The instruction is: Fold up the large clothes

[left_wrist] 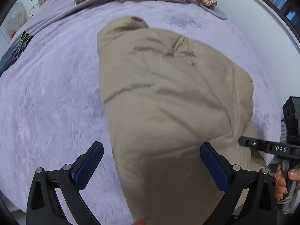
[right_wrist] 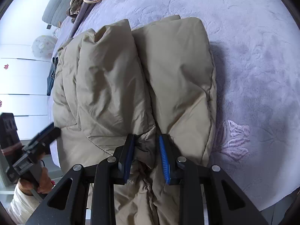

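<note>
Lilac bedspread [right_wrist: 253, 60]; puffy tan jacket [right_wrist: 116, 78] ahead, soft, slippery. Right gripper [right_wrist: 147, 159] pinches its bunched edge; left gripper [left_wrist: 151, 166] wide, empty. Grab seams.

Beige jacket [right_wrist: 142, 86], lilac embossed bedspread [right_wrist: 253, 60]

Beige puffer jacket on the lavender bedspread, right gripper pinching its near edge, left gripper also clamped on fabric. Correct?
Not quite. The left gripper is open: in the left wrist view its jaws are spread wide with jacket fabric lying between them, not clamped. The rest holds: the right gripper pinches the beige puffer jacket at its near edge, on the lavender bedspread.
</note>
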The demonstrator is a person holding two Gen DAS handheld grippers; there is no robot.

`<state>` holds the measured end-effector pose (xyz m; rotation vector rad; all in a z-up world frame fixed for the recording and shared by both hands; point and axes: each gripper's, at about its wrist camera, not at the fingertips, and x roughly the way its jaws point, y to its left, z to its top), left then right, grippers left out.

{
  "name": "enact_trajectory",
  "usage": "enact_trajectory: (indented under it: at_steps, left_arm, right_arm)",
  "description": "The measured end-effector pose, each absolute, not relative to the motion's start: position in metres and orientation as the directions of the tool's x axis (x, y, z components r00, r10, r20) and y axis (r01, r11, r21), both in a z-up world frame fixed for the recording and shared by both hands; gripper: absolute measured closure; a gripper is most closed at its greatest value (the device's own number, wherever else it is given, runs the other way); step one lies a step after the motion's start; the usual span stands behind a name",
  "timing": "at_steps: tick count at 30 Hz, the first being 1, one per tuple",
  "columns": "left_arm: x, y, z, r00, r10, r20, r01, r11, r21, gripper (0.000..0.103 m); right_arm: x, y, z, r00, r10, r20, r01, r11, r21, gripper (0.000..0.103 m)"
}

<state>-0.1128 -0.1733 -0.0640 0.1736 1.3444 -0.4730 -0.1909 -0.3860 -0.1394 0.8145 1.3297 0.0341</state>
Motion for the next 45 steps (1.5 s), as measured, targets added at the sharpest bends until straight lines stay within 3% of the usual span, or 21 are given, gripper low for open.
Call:
enact_trajectory:
  at_steps: [5,10,15,28,39,45]
  left_arm:
    - [-0.122,-0.16,-0.082,0.115,-0.262,-0.958,0.356,0.912,-0.206,0.0]
    - [-0.122,-0.159,-0.08,0.125,-0.255,-0.959,0.373,0.908,-0.192,0.0]
    - [-0.121,-0.152,-0.074,0.123,-0.258,-0.958,0.367,0.909,-0.198,0.0]
    - [-0.122,-0.139,-0.065,0.111,-0.267,-0.957,0.396,0.896,-0.204,0.0]
    - [-0.125,-0.11,-0.055,0.141,-0.278,-0.95,0.389,0.898,-0.205,0.0]
    - [-0.107,-0.109,-0.064,0.122,-0.295,-0.948,0.329,0.913,-0.242,0.0]
  right_arm:
    - [-0.184,-0.387,-0.136,0.272,0.441,-0.855,0.426,0.742,0.518,0.075]
    - [-0.181,-0.385,-0.116,0.269,0.416,-0.869,0.445,0.746,0.495,0.068]
    - [-0.186,-0.373,-0.082,0.308,0.388,-0.869,0.404,0.774,0.488,0.049]
    - [-0.199,-0.34,-0.101,0.259,0.301,-0.918,0.483,0.783,0.392,0.048]
    - [-0.209,-0.317,-0.084,0.337,0.229,-0.913,0.515,0.767,0.382,0.026]
    - [-0.197,-0.337,-0.068,0.373,0.207,-0.905,0.494,0.781,0.382,0.022]
